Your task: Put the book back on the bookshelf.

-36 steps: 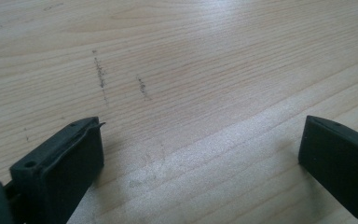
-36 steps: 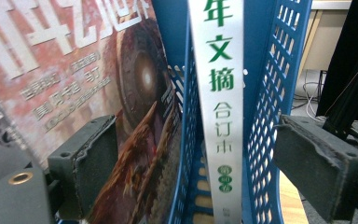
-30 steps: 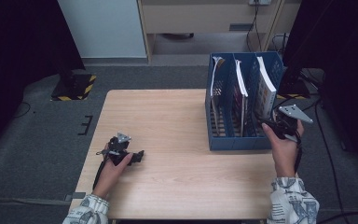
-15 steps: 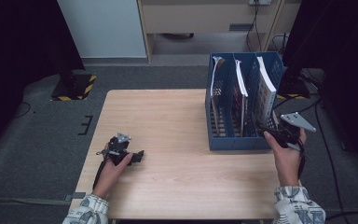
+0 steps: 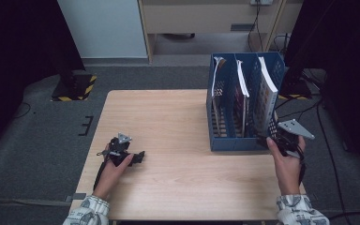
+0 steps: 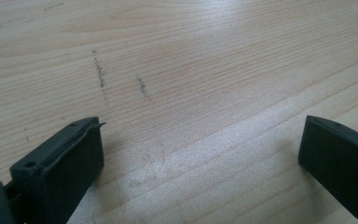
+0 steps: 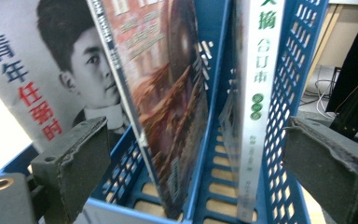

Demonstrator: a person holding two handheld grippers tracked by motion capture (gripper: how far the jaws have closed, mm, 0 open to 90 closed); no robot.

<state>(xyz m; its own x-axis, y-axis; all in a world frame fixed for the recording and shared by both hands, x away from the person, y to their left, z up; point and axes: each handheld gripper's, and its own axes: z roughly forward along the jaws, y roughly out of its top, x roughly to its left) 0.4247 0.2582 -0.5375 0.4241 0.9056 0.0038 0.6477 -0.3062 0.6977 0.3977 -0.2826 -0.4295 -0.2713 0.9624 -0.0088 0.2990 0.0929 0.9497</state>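
At the table's right edge, the open right gripper faces the rack, lining up on a book; the open left gripper rests empty; next, close on the spine.

One blue file rack, apparently three books inside it; two hand-held grippers.

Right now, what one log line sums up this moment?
right gripper: open, jaws just opening, at near end of blue file rack, nothing held | left gripper: open, low over table | three books upright in rack
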